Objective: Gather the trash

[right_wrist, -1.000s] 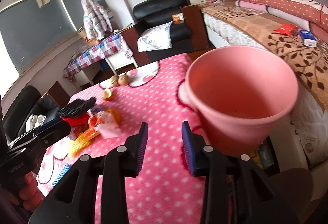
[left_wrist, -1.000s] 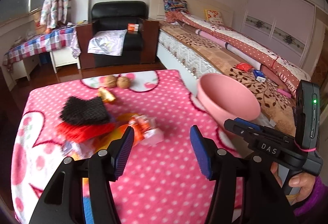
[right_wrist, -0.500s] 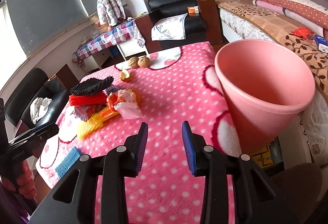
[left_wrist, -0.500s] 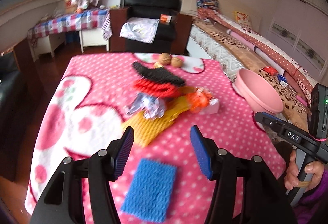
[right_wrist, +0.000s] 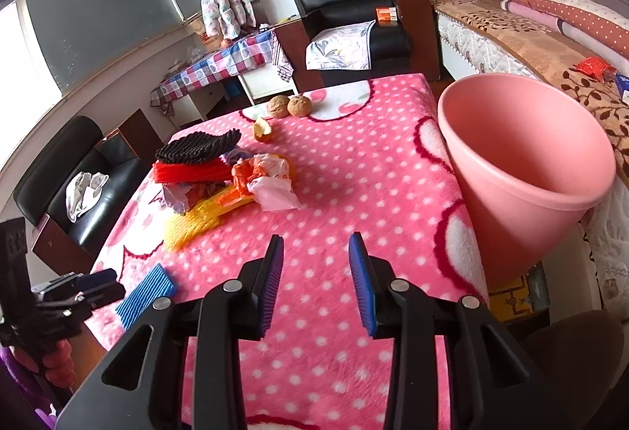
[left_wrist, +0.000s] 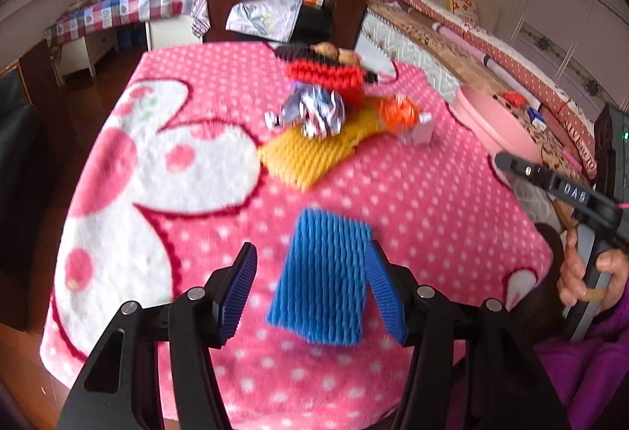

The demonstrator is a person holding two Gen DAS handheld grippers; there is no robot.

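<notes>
On the pink dotted blanket covering the table, a blue foam net lies flat near the front edge. My left gripper is open and straddles it; the right pad is at the net's edge and the left pad stands clear. Further back lies a trash heap: yellow foam net, crumpled foil wrapper, red foam net, orange wrapper. A pink bin stands at the table's right side. My right gripper hovers open over bare blanket, nothing between its fingers. The blue foam net also shows at lower left there.
Two walnuts and a piece of peel lie at the table's far end, near a black foam net. A bed runs along the right. A black armchair stands beyond the table, a black seat to its left.
My left gripper has pulled back from the heap toward the near table edge and sunk; the blue foam net now lies between its jaws. The right gripper has shifted slightly; both openings unchanged.
</notes>
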